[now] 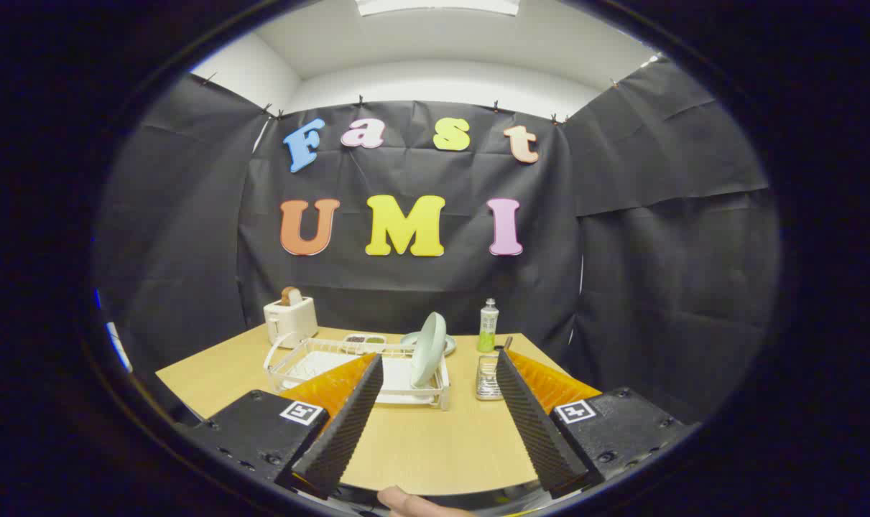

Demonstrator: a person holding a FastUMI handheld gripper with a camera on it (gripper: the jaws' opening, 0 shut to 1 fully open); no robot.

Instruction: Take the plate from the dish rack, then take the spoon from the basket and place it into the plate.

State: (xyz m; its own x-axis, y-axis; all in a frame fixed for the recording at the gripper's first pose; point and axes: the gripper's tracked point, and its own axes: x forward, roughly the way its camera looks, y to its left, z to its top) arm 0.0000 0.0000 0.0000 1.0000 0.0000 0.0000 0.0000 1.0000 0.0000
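Fingers (438, 413) spread wide apart over bare counter (212, 373), pale plate (428, 350) upright in white dish rack (298, 362) beyond them, metal basket (487, 378) just beside rack.

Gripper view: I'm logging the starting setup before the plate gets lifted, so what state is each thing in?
Pale green round plate: upright on edge in the rack.
White wire dish rack: on the table, holding the plate.
Small metal mesh basket: beside the rack, a dark handle sticking out.
White toaster: bread poking up.
Green bottle: upright, capped.
Tool: open, empty, short of the rack.
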